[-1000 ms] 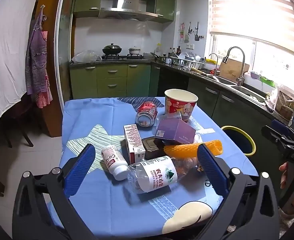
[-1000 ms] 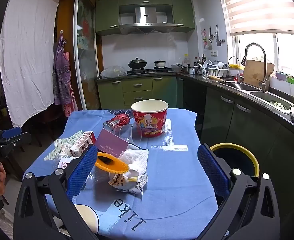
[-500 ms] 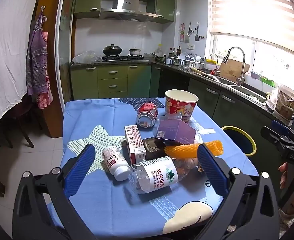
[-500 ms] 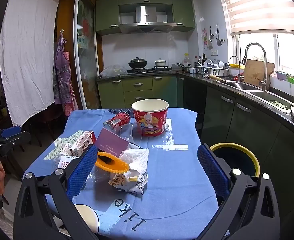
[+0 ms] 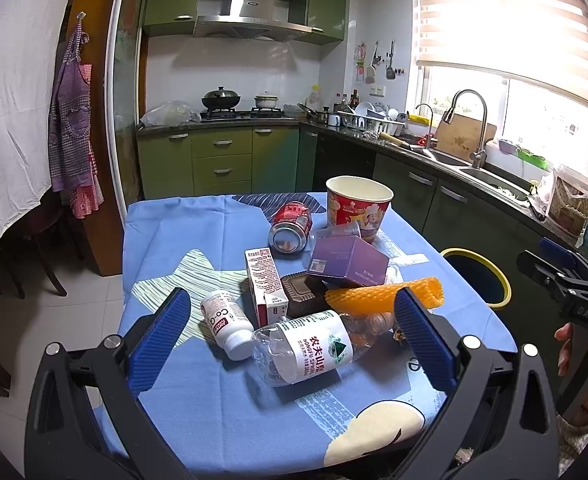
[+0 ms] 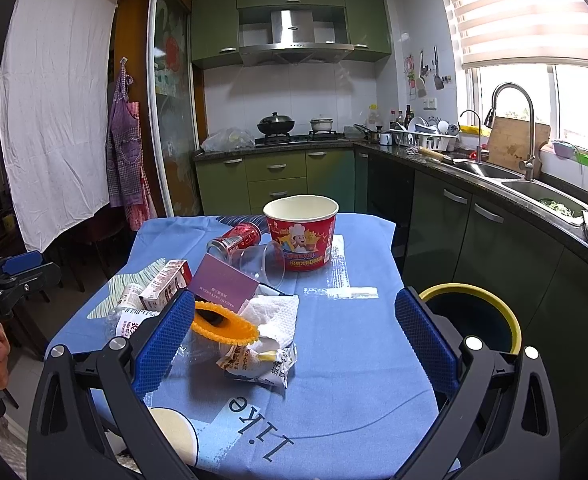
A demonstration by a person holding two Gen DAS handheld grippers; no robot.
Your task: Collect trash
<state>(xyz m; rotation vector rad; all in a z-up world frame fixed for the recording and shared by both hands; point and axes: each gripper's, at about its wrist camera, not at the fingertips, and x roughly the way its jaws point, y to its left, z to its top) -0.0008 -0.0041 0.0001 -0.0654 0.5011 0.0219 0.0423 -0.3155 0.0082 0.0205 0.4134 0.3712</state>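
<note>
Left wrist view: the left gripper hangs above the near edge of a table draped in a blue cloth, its blue-padded fingers spread wide and holding nothing. Between them lies a heap of trash: a crushed clear water bottle on its side, a white pill bottle just beside it, a red-and-white carton, a dark plastic tray, an orange foam net sleeve, a purple box, a toppled red can and an upright red paper bucket. A yellow-rimmed bin stands on the floor just beside the table's right side.

Right wrist view: the right gripper hovers over the same table with its fingers equally wide apart and empty. A crumpled white tissue and a snack wrapper lie near its left finger, and a clear plastic cup lies tipped against the bucket.
</note>
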